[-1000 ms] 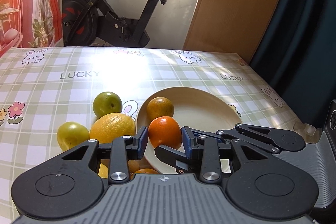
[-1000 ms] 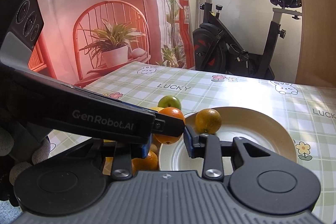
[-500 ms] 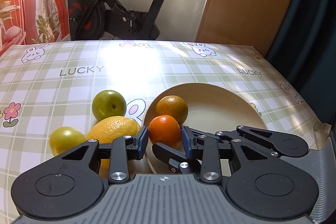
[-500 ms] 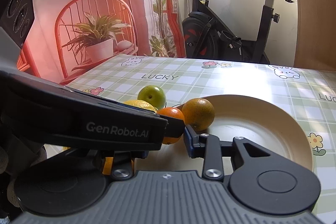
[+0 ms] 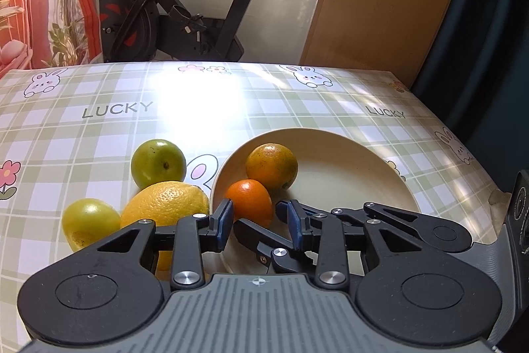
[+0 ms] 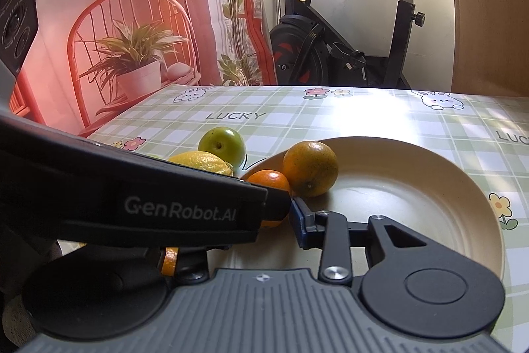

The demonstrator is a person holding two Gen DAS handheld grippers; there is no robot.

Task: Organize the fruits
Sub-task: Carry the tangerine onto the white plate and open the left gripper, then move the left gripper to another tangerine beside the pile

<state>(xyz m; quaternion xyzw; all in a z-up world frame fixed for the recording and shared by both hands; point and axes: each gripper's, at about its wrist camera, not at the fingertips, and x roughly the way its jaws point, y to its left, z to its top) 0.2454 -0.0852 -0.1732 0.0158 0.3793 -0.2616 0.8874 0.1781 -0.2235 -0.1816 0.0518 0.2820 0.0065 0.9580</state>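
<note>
A small orange (image 5: 249,199) hangs low over the near left rim of the cream plate (image 5: 347,174), against a larger orange (image 5: 271,166) that lies in the plate. My right gripper (image 6: 277,220) is shut on the small orange. Its blue pad (image 6: 299,219) shows at the fruit's right side, and the other finger is hidden behind the left gripper's casing (image 6: 182,214). My left gripper (image 5: 259,225) stands just before the small orange with a narrow gap between its pads and holds nothing. A right finger (image 5: 258,237) crosses that gap.
A green fruit (image 5: 158,164), a big lemon (image 5: 165,204) and a yellow-green fruit (image 5: 89,220) lie on the checked tablecloth left of the plate. A bit of orange (image 6: 168,263) shows under the left gripper. An exercise bike (image 5: 185,5) stands beyond the far edge.
The right gripper came down with the small orange, which now touches the larger orange in the plate. The larger orange shifted slightly right. The left gripper barely moved.
</note>
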